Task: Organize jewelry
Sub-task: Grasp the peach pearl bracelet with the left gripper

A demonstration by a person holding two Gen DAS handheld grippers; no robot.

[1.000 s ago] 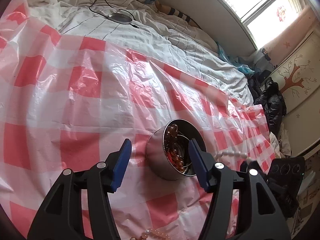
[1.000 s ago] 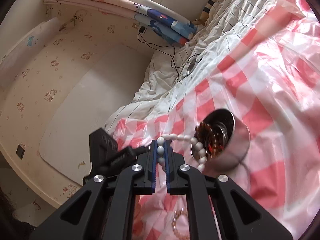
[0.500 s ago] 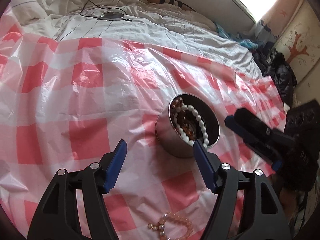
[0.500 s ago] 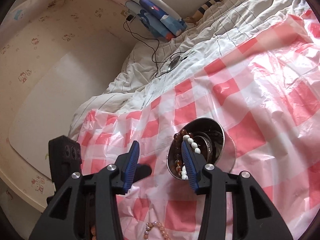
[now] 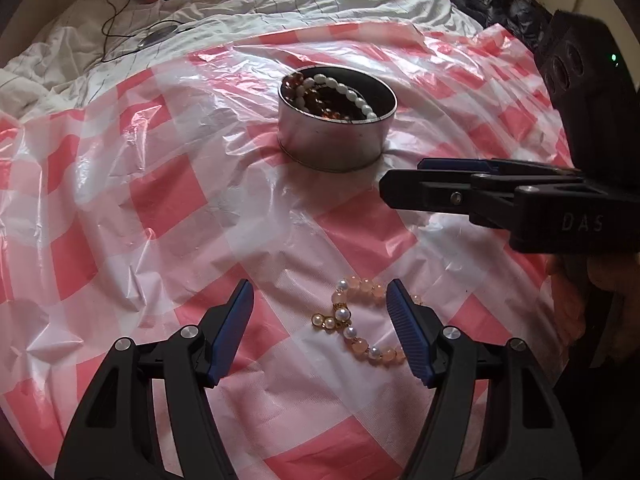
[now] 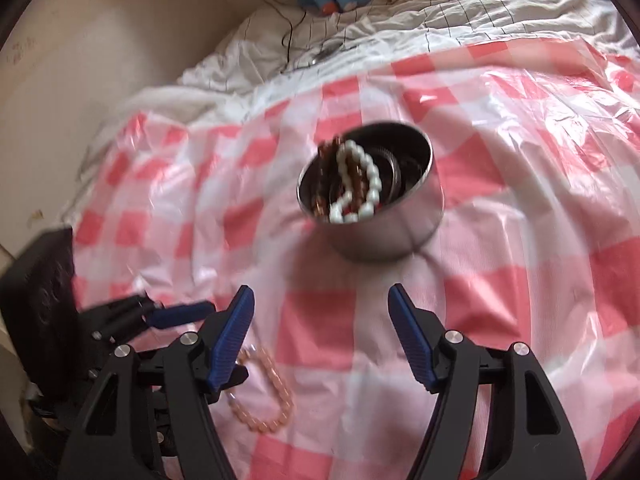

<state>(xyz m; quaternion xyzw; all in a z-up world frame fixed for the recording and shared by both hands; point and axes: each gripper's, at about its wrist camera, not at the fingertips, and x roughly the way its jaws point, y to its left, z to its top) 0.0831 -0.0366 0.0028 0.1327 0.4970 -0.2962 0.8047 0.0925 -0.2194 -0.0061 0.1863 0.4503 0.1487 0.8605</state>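
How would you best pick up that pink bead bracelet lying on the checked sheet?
Come straight down from above with the open left gripper and pinch the pink and pearl bead bracelet across its middle strand: it lies flat and limp on the red-checked plastic sheet.

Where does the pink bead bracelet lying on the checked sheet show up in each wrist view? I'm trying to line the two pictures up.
Left wrist view: the pink bead bracelet lies low and centre-right, between the open fingers of the left gripper.
Right wrist view: the bracelet lies at lower left, partly behind the right gripper's left finger.
Shared landmark: the round metal tin holding the white bead strand.
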